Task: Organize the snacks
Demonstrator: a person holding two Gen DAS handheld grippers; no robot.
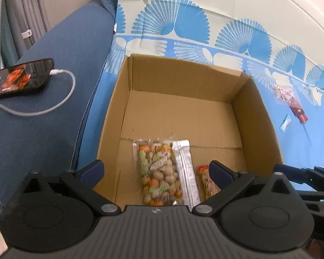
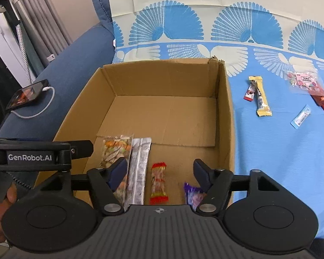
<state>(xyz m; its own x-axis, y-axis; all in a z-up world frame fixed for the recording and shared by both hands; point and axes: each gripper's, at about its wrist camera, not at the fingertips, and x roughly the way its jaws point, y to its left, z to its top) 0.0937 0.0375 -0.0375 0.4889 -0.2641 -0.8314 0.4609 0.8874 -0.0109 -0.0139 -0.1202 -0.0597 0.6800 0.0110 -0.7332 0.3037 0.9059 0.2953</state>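
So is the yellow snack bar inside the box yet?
No, the yellow snack bar lies on the blue cloth outside the cardboard box.

Ahead of the tool, the cardboard box (image 2: 224, 108) is plain brown. The bedsheet (image 2: 270, 151) is sky blue with cream and blue fan patterns. The snack bar (image 2: 261, 96) right of the box is yellow; the sofa arm (image 1: 43, 129) is denim blue.

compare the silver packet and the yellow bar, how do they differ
The silver packet lies inside the cardboard box, beside other snacks; the yellow bar lies outside on the blue cloth. The packet is plain silver with fine print, the bar bright yellow. Both are long, narrow wrapped snacks lying flat.
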